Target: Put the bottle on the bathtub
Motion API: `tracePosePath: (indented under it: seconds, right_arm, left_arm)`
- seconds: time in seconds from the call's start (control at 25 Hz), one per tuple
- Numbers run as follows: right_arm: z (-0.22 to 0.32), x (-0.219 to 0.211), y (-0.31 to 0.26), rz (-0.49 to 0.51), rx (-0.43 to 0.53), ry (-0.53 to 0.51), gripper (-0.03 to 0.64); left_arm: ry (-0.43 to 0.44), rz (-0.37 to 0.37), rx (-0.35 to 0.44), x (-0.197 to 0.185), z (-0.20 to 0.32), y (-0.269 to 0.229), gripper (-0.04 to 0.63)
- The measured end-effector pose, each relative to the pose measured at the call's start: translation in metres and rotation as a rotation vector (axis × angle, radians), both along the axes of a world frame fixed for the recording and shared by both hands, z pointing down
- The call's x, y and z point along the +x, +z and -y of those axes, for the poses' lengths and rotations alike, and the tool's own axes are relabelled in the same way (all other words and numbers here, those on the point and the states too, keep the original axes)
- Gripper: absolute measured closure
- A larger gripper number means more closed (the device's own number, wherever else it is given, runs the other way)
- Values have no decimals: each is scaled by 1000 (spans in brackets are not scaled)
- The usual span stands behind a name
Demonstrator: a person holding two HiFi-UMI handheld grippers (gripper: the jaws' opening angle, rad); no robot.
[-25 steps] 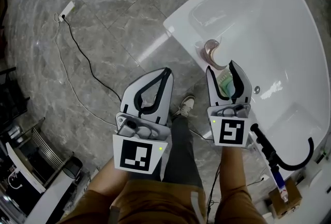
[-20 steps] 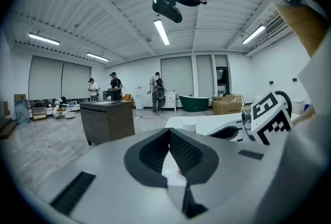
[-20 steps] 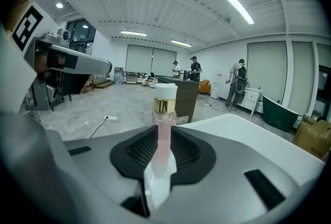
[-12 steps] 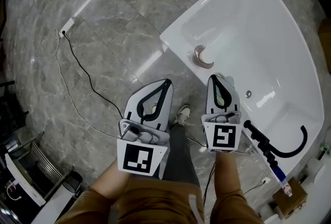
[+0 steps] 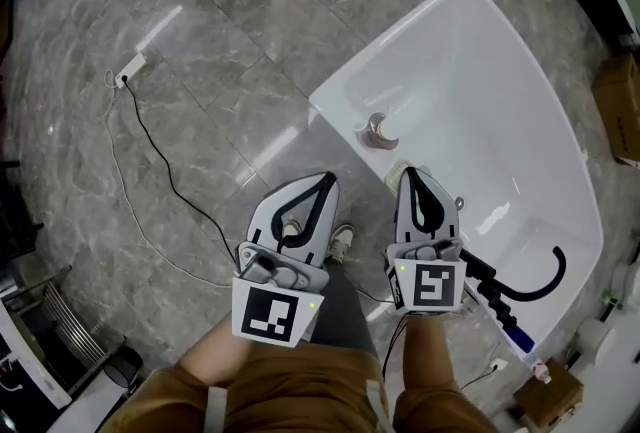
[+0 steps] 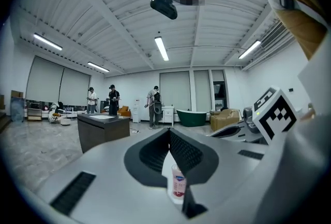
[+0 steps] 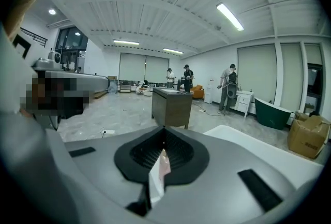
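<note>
the placing step looks finished, and what is left is the retreat. the right gripper (image 5: 408, 175) hangs above the near rim of the bathtub (image 5: 335, 97) with its tongs pressed together at the tips and nothing between them; the right gripper view (image 7: 164, 129) shows only white rim and a pink sliver through the slot below the tips. the left gripper (image 5: 327, 179) is to its left, over the grey floor and the person's shoe. its tongs also meet at the tips (image 6: 169, 131) and it carries nothing.

what looks like a pale greenish bottle (image 5: 396, 171) stands on the tub's near rim, just beyond the right gripper's tips and partly hidden by them. i take this to be the task's thing, though too little of it shows to be sure. farther along the same rim stands a pink bottle (image 5: 378, 129). it appears upright in the left gripper view (image 6: 177, 187) through the slot under the closed tongs, well beyond them and not held.

since both bottles rest on the tub, the next move needs no grasp. both grippers should draw back toward the person without brushing the rim, which is narrow and smooth, so a knock could tip either bottle into the basin or onto the floor.
</note>
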State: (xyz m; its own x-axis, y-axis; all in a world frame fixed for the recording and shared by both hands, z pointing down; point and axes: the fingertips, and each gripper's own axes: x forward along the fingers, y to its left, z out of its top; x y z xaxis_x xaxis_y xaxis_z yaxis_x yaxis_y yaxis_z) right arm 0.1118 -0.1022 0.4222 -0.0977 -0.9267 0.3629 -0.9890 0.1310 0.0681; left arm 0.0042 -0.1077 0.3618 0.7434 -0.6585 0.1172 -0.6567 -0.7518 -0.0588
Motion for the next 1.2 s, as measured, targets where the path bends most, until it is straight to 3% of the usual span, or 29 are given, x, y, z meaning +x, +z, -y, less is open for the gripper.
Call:
tracePosePath:
  seconds: [0.6, 1.2]
  right_arm:
    - [-26, -24, -136, -3, 136, -74, 614]
    - [-88, -4, -261, 25, 302, -71, 614]
  left_arm:
    - [18, -4, 120, -7, -26, -92, 588]
    - [34, -6, 254, -9, -56, -178, 588]
